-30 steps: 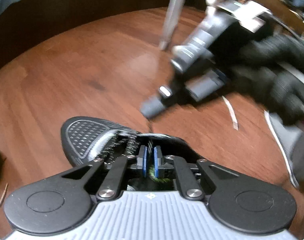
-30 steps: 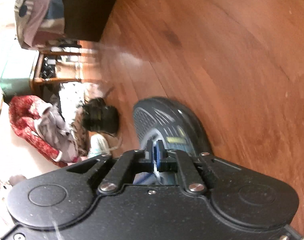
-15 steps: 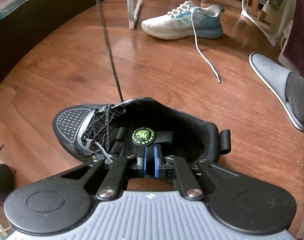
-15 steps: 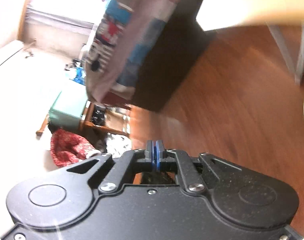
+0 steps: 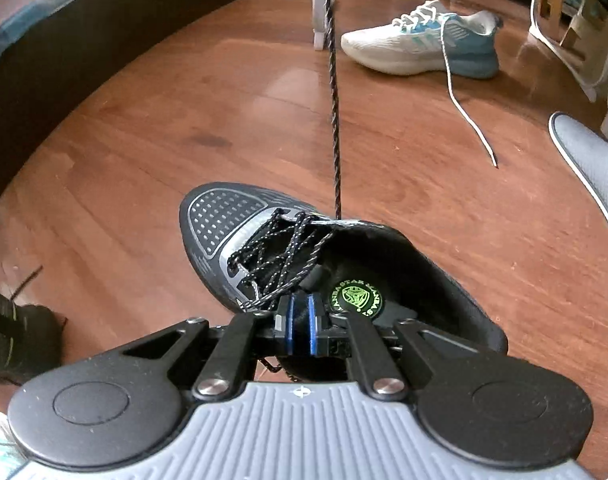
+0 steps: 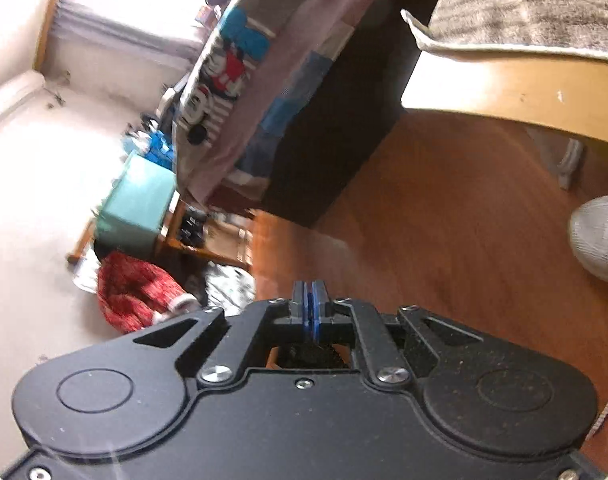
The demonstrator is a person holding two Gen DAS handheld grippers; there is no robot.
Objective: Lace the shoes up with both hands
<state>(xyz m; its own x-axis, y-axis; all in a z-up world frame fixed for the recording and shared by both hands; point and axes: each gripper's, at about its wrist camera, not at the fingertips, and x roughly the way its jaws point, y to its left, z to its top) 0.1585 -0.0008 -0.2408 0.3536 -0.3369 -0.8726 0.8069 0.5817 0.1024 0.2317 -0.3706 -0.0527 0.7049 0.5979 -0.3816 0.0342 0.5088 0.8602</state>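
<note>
A: Item one, the black shoe [image 5: 304, 264]. Where does it lie against the left tool [image 5: 300, 326]?

B: On the wooden floor [image 5: 184, 120], directly beyond and under the left tool. That tool's blue pads are clenched on the near edge of the shoe's collar, beside the green logo [image 5: 356, 295] inside.

A: Item two, the black lace [image 5: 335, 120]?

B: One strand runs taut from the far eyelets straight toward the top of the left view and leaves the picture. The rest crosses the eyelets loosely.

A: The right tool [image 6: 311, 312]?

B: Pads pressed together. Whether the lace sits between them cannot be told; its own view shows no shoe at all.

A: What does each view list alone?

B: Left view only: black shoe, lace, a white and blue sneaker [image 5: 423, 40] far right with a trailing white lace, a grey slipper [image 5: 587, 160] at the right edge. Right view only: a bed with patterned bedding [image 6: 240, 72], a teal box [image 6: 136, 204], a red cloth [image 6: 132, 292], a wooden seat edge [image 6: 503, 92].

A: Orientation of the shoe?

B: Long axis runs from near right to far left; toe points far left, heel near right, sole down
</note>
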